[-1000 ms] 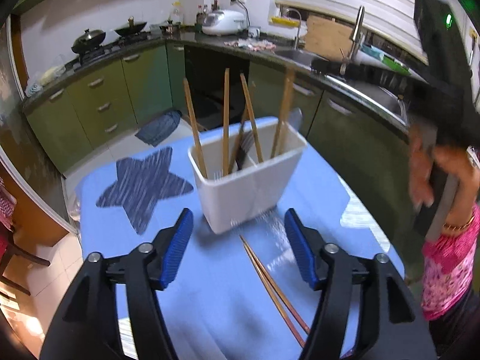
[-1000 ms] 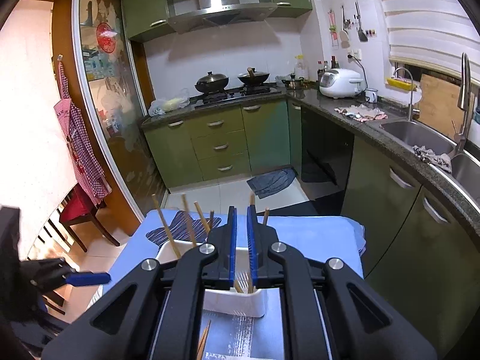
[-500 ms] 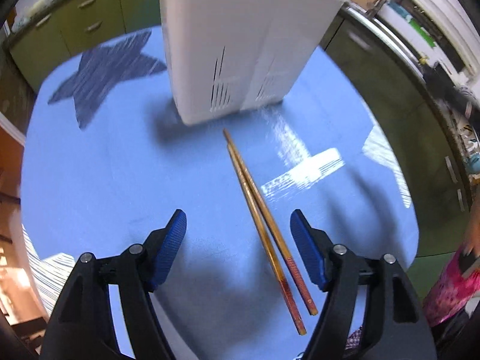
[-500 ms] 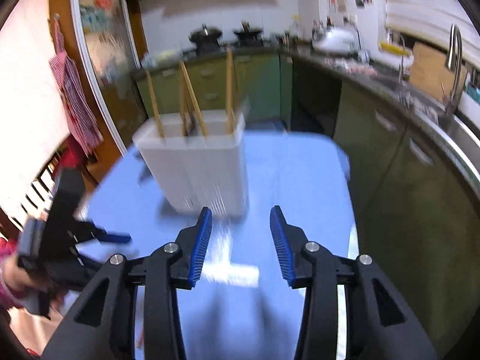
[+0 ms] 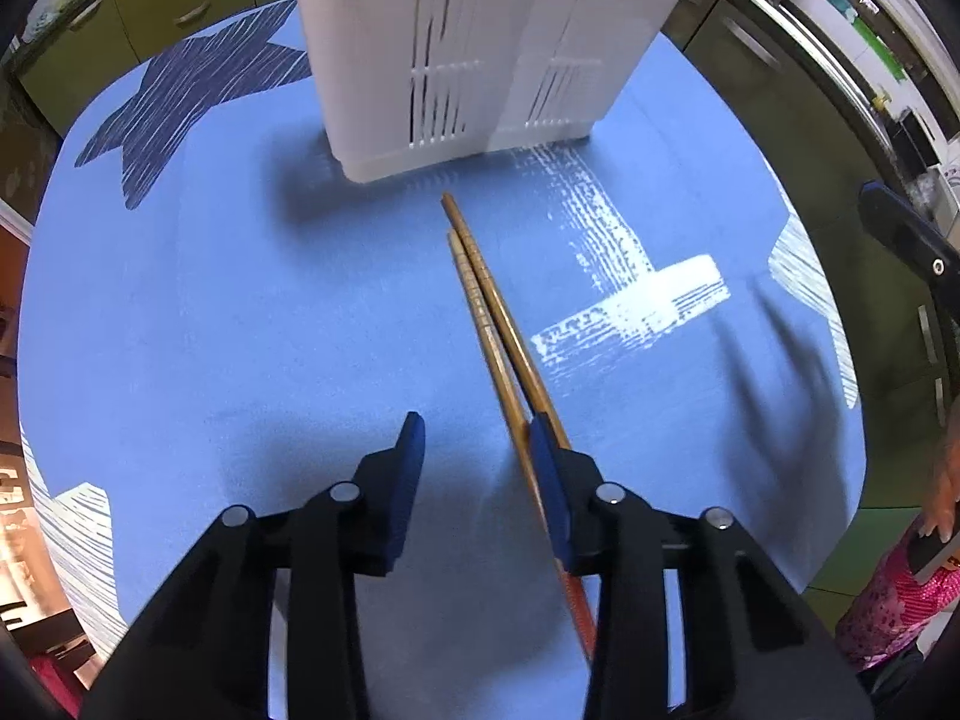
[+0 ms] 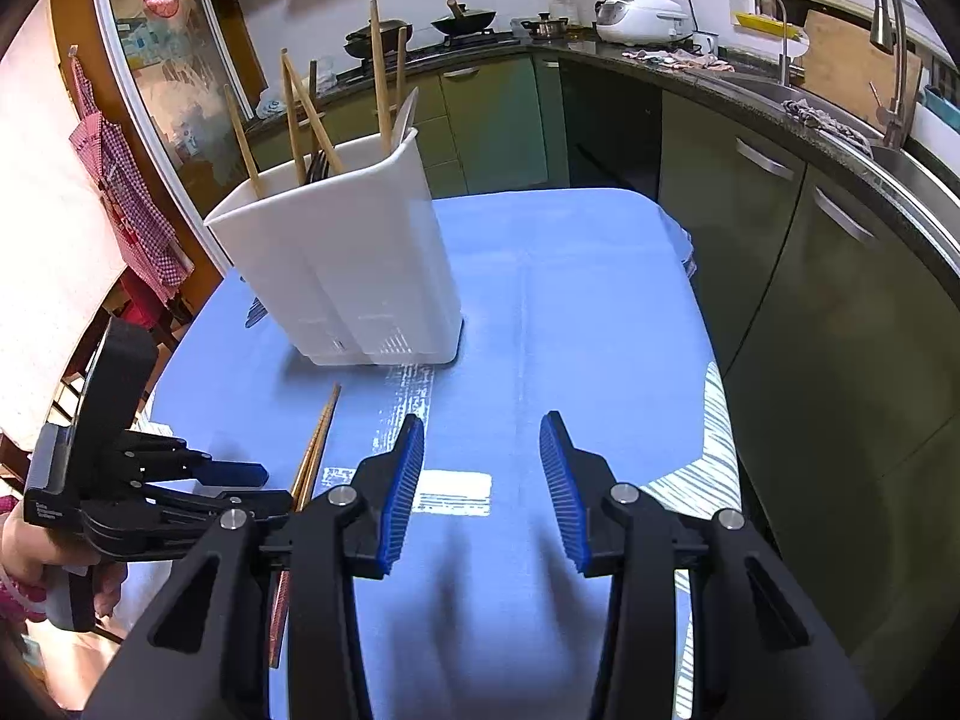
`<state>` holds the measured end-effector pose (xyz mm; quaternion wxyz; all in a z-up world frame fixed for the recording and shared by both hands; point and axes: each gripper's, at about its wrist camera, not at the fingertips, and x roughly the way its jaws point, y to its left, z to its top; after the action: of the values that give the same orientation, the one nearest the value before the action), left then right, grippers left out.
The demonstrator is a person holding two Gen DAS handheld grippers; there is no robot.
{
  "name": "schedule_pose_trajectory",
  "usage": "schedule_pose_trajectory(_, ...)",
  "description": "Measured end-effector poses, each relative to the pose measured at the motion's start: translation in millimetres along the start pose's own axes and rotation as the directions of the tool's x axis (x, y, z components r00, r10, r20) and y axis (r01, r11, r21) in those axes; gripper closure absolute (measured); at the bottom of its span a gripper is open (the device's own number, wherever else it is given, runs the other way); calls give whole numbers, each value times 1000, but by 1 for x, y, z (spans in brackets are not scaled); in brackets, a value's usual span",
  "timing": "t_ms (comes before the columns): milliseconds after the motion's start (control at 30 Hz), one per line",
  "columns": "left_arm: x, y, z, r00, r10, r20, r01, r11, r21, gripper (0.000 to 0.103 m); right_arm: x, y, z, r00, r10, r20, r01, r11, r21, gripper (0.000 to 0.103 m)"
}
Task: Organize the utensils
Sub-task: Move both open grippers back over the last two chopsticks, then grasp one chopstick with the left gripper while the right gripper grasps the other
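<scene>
A pair of brown wooden chopsticks (image 5: 489, 312) lies on the blue tablecloth (image 5: 240, 312), pointing at the white utensil holder (image 5: 468, 42). My left gripper (image 5: 474, 450) is open, low over the cloth, its right pad against the chopsticks. In the right wrist view the holder (image 6: 342, 270) holds several chopsticks and dark utensils, the loose pair (image 6: 315, 444) lies beside the left gripper (image 6: 240, 471). My right gripper (image 6: 480, 468) is open and empty above the cloth, right of the holder.
The table (image 6: 600, 300) is round-edged with a star-patterned cloth (image 5: 174, 102). Green kitchen cabinets (image 6: 780, 240), a sink (image 6: 888, 60) and stove (image 6: 420, 30) surround it. A red chair (image 6: 144, 300) stands at the left.
My left gripper has dropped toward the cloth and narrowed around the loose chopsticks. My right gripper has opened and swung down to the table right of the holder.
</scene>
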<state>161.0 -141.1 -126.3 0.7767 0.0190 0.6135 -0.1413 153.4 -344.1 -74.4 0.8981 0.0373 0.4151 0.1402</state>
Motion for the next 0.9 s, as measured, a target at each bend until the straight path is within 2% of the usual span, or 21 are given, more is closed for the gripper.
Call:
schedule_pose_trajectory(233,4,-11,4,999,37,0,-37,999,26,70,10,12,-2,999,21,-25,-21,1000,-5,62)
schedule_pose_trajectory(367,6,-13,7,999,53,2,-53,998,39,88,13,12,-3,999,21,-32,-21,1000,0,62)
schedule_pose_trajectory(567,3,-6,7,999,37,5,-37,999,27,96,19,17,-2,999,15,-51,-16,1000,-7,62)
schedule_pose_trajectory(700,-6,2,4,999,26,26,-27,999,23,97,31,34,-3,996,26,-85,-29,999,-41,62)
schedule_pose_trajectory(900,-38,18,-7,994,17,106,-18,1000,5,97,61,72,-10,987,45,-153,-61,993,-102,62)
